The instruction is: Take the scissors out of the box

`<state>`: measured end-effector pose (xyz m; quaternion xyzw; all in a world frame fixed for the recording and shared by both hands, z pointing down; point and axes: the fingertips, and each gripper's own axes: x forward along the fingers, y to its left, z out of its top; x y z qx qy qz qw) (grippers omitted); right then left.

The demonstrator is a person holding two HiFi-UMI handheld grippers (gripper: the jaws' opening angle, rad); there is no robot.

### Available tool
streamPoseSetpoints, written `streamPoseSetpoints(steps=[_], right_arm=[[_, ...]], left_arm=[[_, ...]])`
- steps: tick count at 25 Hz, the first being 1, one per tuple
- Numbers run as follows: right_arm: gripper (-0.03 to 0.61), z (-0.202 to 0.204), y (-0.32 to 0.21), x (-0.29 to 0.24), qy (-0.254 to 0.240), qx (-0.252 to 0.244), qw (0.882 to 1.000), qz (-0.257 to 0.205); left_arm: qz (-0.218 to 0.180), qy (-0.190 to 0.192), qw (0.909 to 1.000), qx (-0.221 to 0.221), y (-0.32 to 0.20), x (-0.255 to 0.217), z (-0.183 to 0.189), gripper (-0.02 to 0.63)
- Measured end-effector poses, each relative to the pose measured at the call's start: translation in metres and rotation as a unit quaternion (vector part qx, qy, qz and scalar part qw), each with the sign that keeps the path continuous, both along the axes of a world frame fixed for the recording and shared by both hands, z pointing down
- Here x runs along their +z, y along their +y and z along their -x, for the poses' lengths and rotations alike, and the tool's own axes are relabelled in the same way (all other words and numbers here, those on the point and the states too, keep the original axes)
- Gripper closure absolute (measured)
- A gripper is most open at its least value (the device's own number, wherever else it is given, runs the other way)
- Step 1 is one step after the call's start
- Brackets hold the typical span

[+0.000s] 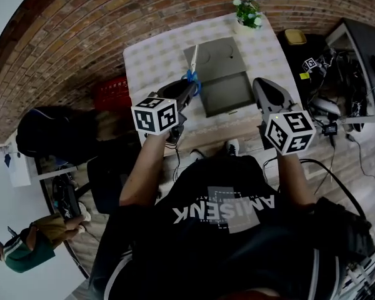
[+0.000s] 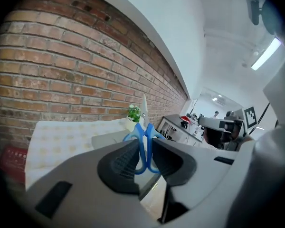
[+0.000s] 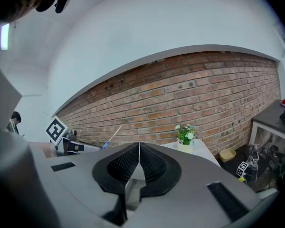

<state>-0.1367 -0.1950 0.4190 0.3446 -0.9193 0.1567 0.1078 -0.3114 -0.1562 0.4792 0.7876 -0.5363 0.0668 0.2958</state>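
My left gripper [image 1: 189,87] [image 2: 144,152] is shut on the blue-handled scissors [image 1: 192,67] [image 2: 143,137], pads pressed on the handle loops, blades pointing up and away over the table. The scissors hang in the air above the open grey box [image 1: 224,77], near its left side. In the right gripper view the scissors [image 3: 111,137] show as a thin blade with a blue end at the left. My right gripper [image 1: 267,91] [image 3: 138,152] is shut on nothing, hovering at the box's front right corner.
The box lies on a table with a pale patterned cloth [image 1: 155,60] against a brick wall. A small potted plant [image 1: 247,12] stands at the far right corner. A desk with cables [image 1: 337,74] is to the right; a red crate [image 1: 111,92] sits left of the table.
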Motion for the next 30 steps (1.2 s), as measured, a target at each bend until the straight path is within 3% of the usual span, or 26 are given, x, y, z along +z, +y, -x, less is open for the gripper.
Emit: streamPoseSetpoints(steps=[6,9,15,22,30], right_arm=[[0.537,0.018,0.0,-0.016,0.001,-0.017,1.0,-0.019],[0.537,0.025,0.0,-0.024,0.004,-0.021,0.999,-0.029],[0.537,0.043,-0.002,-0.038,0.005,-0.038,0.998,-0.045],[0.537,0.063,-0.002,-0.053,0.004,-0.056,0.996,-0.067],[0.538,0.083,-0.002,-0.073,0.006,-0.082,0.992,-0.098]], left_arm=[[-0.068,0.03,0.9968,-0.03,0.014,-0.04,0.023,0.52],[-0.104,0.021,0.9938,-0.034,0.022,-0.063,0.034,0.52],[-0.171,0.013,0.9817,-0.084,0.044,-0.094,0.066,0.52],[-0.198,-0.014,0.9667,-0.161,0.069,-0.11,0.099,0.52],[-0.245,-0.041,0.9461,-0.208,0.092,-0.133,0.117,0.52]])
